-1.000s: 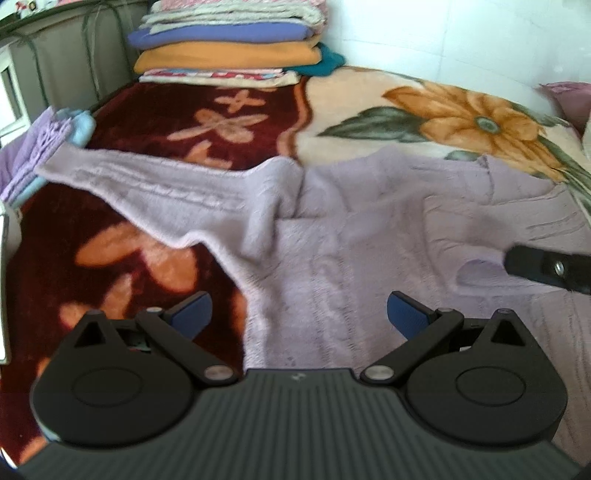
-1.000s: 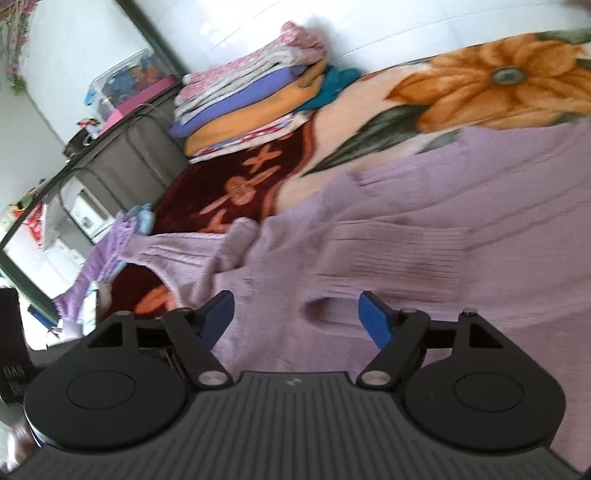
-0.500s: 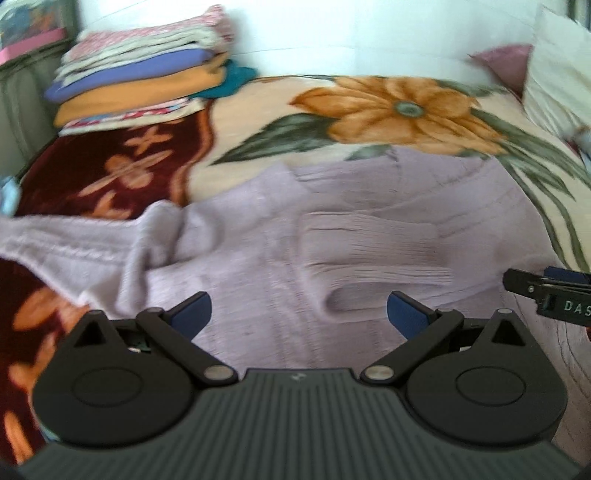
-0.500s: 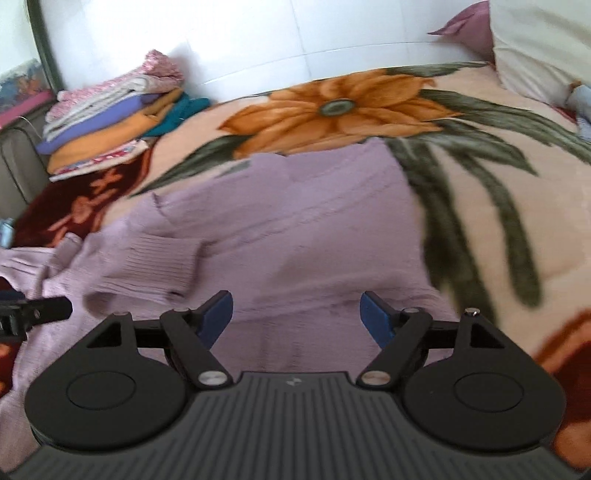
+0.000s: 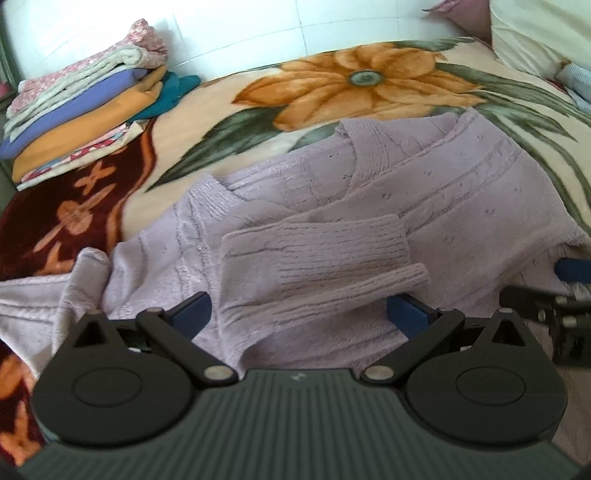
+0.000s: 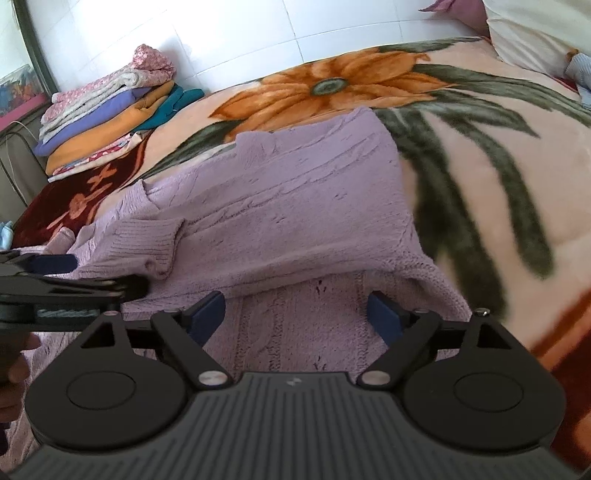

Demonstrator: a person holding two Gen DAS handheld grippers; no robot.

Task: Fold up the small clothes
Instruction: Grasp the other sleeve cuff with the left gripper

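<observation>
A lilac knit sweater [image 5: 461, 192] lies spread on the flowered blanket [image 5: 354, 81]. One sleeve is folded across its body, and the ribbed cuff [image 5: 351, 251] rests on the chest. My left gripper [image 5: 299, 314] hovers open over that folded sleeve, its blue pads wide on either side and not pressing. My right gripper [image 6: 295, 314] stands over the sweater [image 6: 295, 206] near its right side. Its jaws are opening, with flat knit below them and nothing pinched. Each gripper shows at the edge of the other's view: right gripper [image 5: 569, 295], left gripper [image 6: 55, 280].
A stack of folded clothes [image 5: 85, 107] sits at the bed's far left by the tiled wall, stack [image 6: 110, 107]. A pale pillow [image 5: 535, 33] lies at the far right. The sweater's other sleeve [image 5: 48, 302] trails left over the dark red blanket part. A hand [image 6: 14, 369] holds the left gripper.
Both views swung right along the sweater. My left gripper moved from the outstretched sleeve to over the folded one. My right gripper moved toward the sweater's right side and its jaws widened slightly.
</observation>
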